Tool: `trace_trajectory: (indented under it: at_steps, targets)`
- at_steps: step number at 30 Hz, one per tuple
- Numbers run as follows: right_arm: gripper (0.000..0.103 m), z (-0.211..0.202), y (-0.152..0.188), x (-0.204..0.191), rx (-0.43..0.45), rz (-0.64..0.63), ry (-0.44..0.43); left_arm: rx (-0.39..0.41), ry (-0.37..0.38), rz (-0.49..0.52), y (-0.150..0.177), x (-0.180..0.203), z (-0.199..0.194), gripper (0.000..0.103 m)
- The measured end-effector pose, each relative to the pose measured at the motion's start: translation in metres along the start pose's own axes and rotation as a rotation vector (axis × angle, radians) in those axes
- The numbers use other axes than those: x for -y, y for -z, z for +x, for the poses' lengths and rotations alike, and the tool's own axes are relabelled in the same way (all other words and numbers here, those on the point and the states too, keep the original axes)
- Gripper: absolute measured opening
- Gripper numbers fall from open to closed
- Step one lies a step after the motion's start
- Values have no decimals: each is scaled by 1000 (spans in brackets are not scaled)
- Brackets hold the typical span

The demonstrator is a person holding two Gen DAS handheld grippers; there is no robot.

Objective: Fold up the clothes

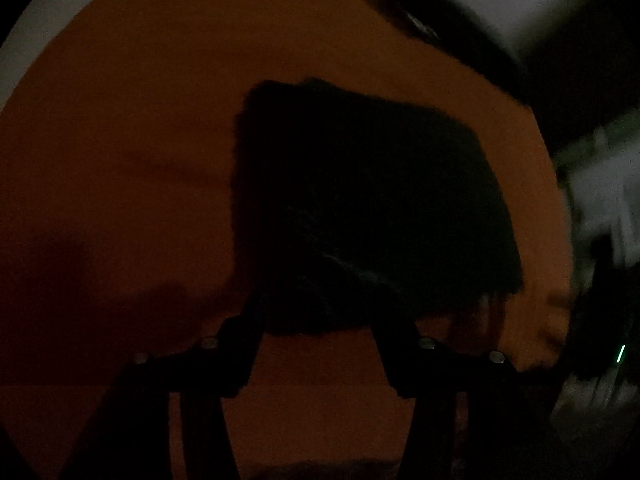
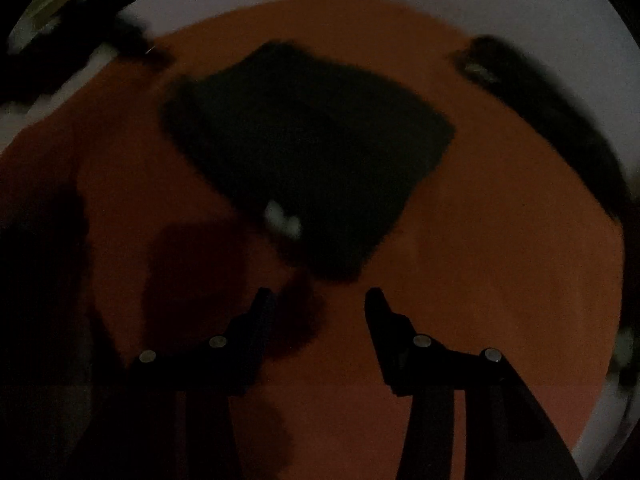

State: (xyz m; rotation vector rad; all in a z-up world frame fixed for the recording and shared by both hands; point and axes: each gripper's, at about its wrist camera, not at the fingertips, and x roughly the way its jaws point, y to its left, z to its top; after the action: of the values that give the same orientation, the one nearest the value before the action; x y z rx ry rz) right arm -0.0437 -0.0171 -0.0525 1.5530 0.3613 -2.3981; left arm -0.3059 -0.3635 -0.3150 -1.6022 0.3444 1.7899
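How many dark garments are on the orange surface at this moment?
2. A folded dark garment lies mid-surface ahead of the right claw; a second dark garment lies at the far right edge. Dim, blurred frames may hide more.

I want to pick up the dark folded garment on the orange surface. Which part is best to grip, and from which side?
Probably the near edge of the dark folded garment, at the corner pointing toward the right gripper. It lies flat on the orange surface, so come from above and slide one finger under that edge. The small white tag sits near this end. The dim light hides the layers.
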Motion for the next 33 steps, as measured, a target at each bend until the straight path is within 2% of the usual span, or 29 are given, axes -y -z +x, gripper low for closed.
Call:
trace_trajectory:
  at_steps: [2, 3, 4, 6, 7, 9, 10, 11, 12, 14, 15, 17, 19, 20, 21, 23, 25, 26, 28, 29, 31, 33]
  targets:
    - [53, 0, 4, 4, -46, -181, 10, -31, -17, 73, -15, 16, 8, 54]
    - [53, 8, 2, 2, -53, -230, 38, -44, -23, 104, -22, 24, 12, 54]
    - [53, 17, -2, 1, -53, -251, 65, -27, -4, 81, -24, 27, 16, 54]
    - [53, 40, -18, 2, -20, -159, 111, 7, 33, 34, -27, 32, 24, 54]
    - [53, 51, -23, 1, 0, -82, 129, 34, 26, 16, -26, 33, 29, 54]
    - [52, 72, -28, 0, 10, 43, 160, 79, -44, -10, -27, 39, 46, 54]
    - [48, 80, -31, 1, 14, 112, 164, 77, -69, -9, -25, 38, 55, 54]
    - [32, 82, -33, 5, 24, 187, 146, 60, -113, 2, -20, 36, 68, 48]
    - [23, 80, -34, 10, 57, 257, 132, 75, -137, 19, -12, 34, 76, 43]
    - [20, 79, -28, 11, 97, 347, 163, 165, -125, 28, 8, 32, 70, 40]
    - [17, 73, -25, 4, 126, 350, 201, 178, -137, 25, 14, 34, 63, 40]
    - [15, 48, -18, -25, 241, 255, 326, 210, -145, 25, 29, 32, 52, 41]
    - [14, 59, -10, -47, 215, 106, 447, 194, -102, 34, 39, 23, 57, 51]
    - [13, 63, -8, -48, 200, 99, 439, 187, -77, 20, 39, 18, 58, 52]
    - [13, 66, -5, -49, 186, 92, 432, 186, -44, -11, 39, 15, 53, 52]
    - [13, 70, -1, -52, 169, 78, 421, 215, -27, -4, 38, 17, 38, 50]
    - [13, 48, -1, -55, 254, 87, 413, 266, -46, 43, 32, 25, 16, 50]
    - [18, 38, -1, -57, 290, 96, 416, 299, -45, 74, 33, 34, 4, 50]
    - [30, 36, -4, -63, 291, 112, 470, 336, -17, 121, 32, 52, -9, 50]
    - [31, 35, -6, -66, 292, 120, 497, 340, 8, 138, 30, 61, -11, 50]
    - [31, 48, -9, -69, 234, 130, 562, 312, 44, 160, 24, 78, 5, 50]
    - [31, 59, -8, -63, 170, 192, 536, 262, -8, 183, 24, 81, 32, 50]
